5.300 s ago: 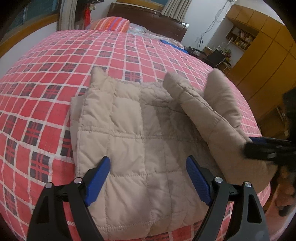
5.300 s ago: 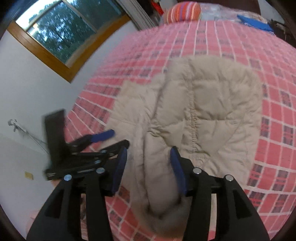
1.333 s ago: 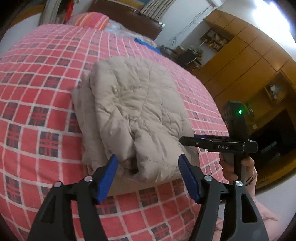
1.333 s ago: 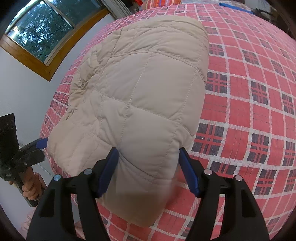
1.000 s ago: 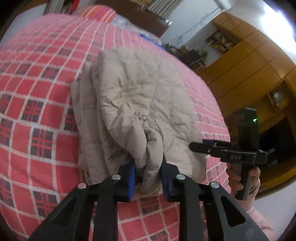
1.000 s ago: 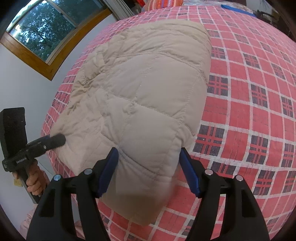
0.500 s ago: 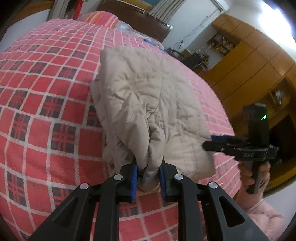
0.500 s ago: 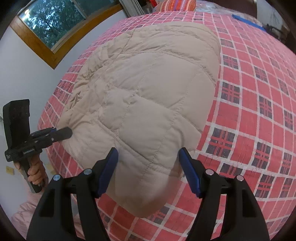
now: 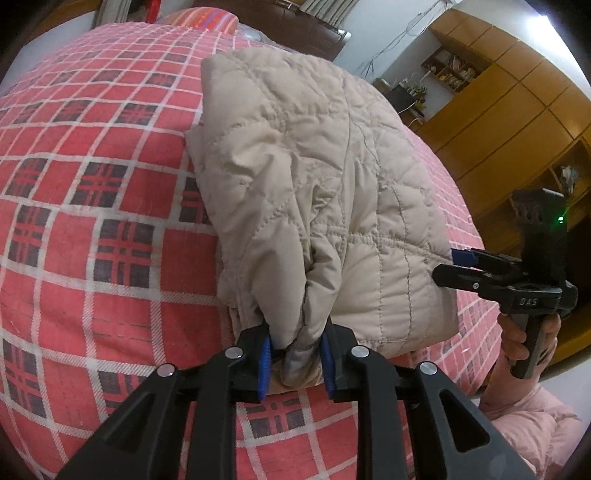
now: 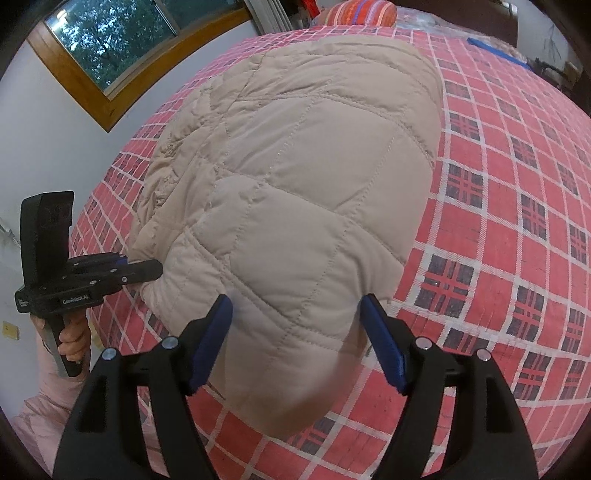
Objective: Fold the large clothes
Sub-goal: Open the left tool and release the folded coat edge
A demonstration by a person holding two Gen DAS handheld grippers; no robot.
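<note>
A beige quilted jacket [image 9: 317, 166] lies folded in a thick bundle on the red plaid bed [image 9: 110, 184]. My left gripper [image 9: 295, 354] is shut on a bunched fold at the jacket's near edge. The right wrist view shows it from the side as the left gripper [image 10: 142, 271], at the jacket's [image 10: 295, 177] left edge. My right gripper [image 10: 299, 339] is open, its blue pads spread wide on either side of the jacket's near corner. In the left wrist view the right gripper [image 9: 456, 264] sits at the bundle's right edge.
A striped pillow [image 9: 207, 20] and a dark headboard are at the far end of the bed. Wooden wardrobes [image 9: 517, 110] stand to the right, and a window [image 10: 122, 37] is to the left. A blue item [image 10: 495, 48] lies far back on the bed [image 10: 517, 184].
My left gripper went from open to shut on the jacket's near fold and has drawn it up and closer. The right gripper has stayed open at the near corner.
</note>
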